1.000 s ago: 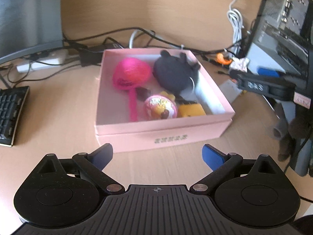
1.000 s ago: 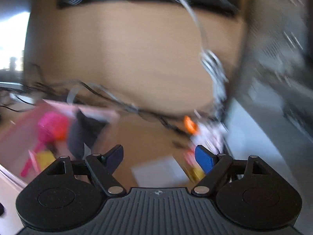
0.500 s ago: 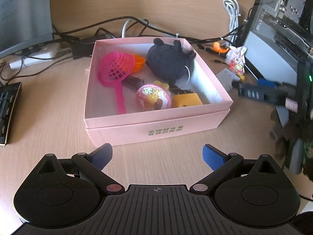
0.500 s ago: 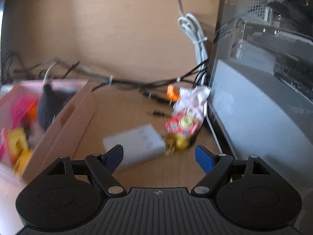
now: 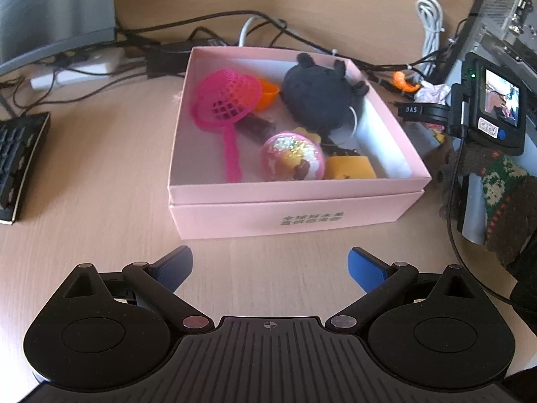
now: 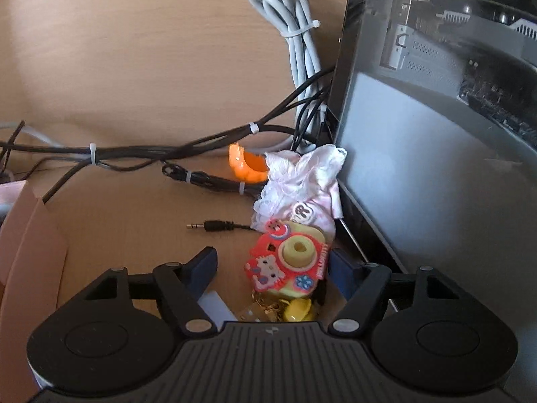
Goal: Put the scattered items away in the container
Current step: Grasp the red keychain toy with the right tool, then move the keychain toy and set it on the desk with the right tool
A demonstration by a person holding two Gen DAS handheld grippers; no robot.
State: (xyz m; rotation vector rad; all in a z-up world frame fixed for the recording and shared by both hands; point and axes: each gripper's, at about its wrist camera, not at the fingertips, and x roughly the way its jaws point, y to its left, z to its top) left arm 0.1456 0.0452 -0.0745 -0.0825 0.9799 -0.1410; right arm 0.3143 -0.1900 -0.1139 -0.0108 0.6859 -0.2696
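— Box (image 5: 288, 215) sits mid-desk ahead of your left gripper (image 5: 270, 265), whose jaws stand apart, empty. What's loose?

— Beside the computer case (image 6: 419, 168): the toy camera (image 6: 288, 262) lies between your right gripper's (image 6: 272, 268) spread fingers, not yet pinched.

— How will it handle?

— Probably light, rubbery, a bit slick. Pinch across its flat body, clear of the cloth (image 6: 298, 181) touching its far edge.

A computer workstation in an office or home study: a wooden table (image 5: 84, 168) carries a keyboard (image 5: 20, 164), tangled cables (image 6: 167, 149), a power strip (image 5: 77, 69), and an open computer case (image 6: 453, 67).
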